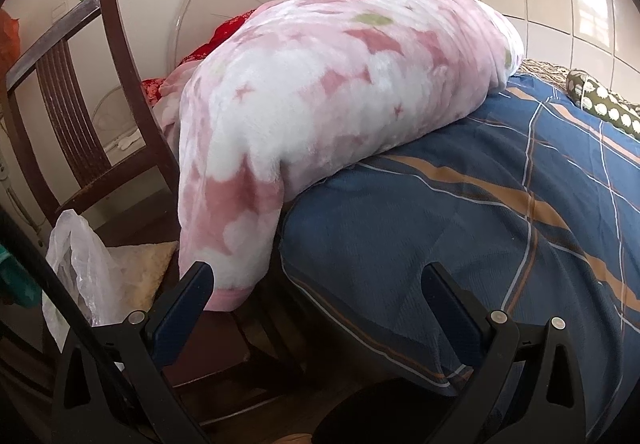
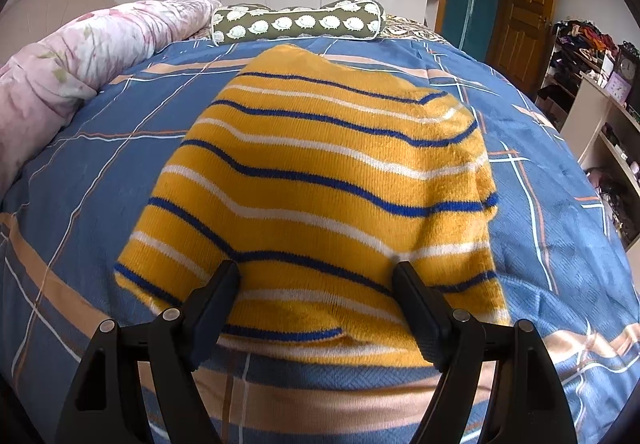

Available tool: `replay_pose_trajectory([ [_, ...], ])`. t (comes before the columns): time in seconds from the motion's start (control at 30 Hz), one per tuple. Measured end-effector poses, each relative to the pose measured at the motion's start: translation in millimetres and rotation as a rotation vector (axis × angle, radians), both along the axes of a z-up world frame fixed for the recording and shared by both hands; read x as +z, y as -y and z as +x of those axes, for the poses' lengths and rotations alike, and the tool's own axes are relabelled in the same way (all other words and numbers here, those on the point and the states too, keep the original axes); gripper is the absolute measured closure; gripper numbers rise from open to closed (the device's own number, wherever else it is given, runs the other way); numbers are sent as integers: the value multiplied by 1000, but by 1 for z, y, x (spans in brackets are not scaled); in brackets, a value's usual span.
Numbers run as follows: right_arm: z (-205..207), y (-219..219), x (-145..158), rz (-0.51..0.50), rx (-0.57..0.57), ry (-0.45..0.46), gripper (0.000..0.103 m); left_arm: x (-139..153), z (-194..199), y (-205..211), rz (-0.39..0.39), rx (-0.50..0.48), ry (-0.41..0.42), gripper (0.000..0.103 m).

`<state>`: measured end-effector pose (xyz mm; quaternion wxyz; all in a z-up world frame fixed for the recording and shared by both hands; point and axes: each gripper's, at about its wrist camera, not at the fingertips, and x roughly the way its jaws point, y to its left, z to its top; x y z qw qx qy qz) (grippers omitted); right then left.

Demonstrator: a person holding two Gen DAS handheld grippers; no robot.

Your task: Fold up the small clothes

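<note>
Bedroom setting: bed covered by a blue quilt with tan and white plaid lines (image 2: 560,228), white glossy wardrobe panels behind.

Left wrist view, left to right:
- Dark wooden slat-back chair (image 1: 76,91), beside the bed; a clear crumpled plastic bag (image 1: 80,268) on its seat.
- Pink-and-white floral plush blanket, rolled into a bolster (image 1: 320,103), lying along the bed's edge, one end drooping over the side.
- Left hand-held gripper (image 1: 318,278): jaws spread wide, nothing between them, held off the bed's corner, well apart from the garment.

Right wrist view, left to right:
- Same pink blanket at the far left edge.
- Olive cylindrical bolster pillow printed with white hedgehogs (image 2: 298,21), at the head of the bed.
- Small mustard-yellow knit sweater with blue and white stripes (image 2: 320,179), lying on the quilt mid-bed, bunched into a compact mound, its near hem toward the camera.
- Right hand-held gripper (image 2: 316,276): jaws released, straddling the sweater's near edge without pinching it.
- Brown wooden door (image 2: 524,15) and cluttered shelving at the right.

Progress, as judged: sweater appears partly or roughly folded; edges uneven, so tidying or a final fold likely remains.
</note>
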<state>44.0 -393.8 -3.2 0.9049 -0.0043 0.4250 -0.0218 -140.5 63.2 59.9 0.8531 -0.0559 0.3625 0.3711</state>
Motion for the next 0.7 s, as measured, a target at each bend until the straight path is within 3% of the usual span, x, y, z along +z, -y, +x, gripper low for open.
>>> replay_pose_trajectory([
  [0.2, -18, -6, 11, -47, 19, 3, 20, -4, 3, -1, -17, -11, -11, 0],
  [0.43, -34, -7, 55, -47, 21, 154, 20, -6, 4, 2, -18, -20, -17, 0],
  [0.57, -21, -13, 80, -62, 43, 231, 20, -7, 4, 4, -20, -26, -20, 0],
  [0.7, 16, -20, 94, -76, 59, 273, 20, -9, 5, 5, -23, -31, -24, 0],
])
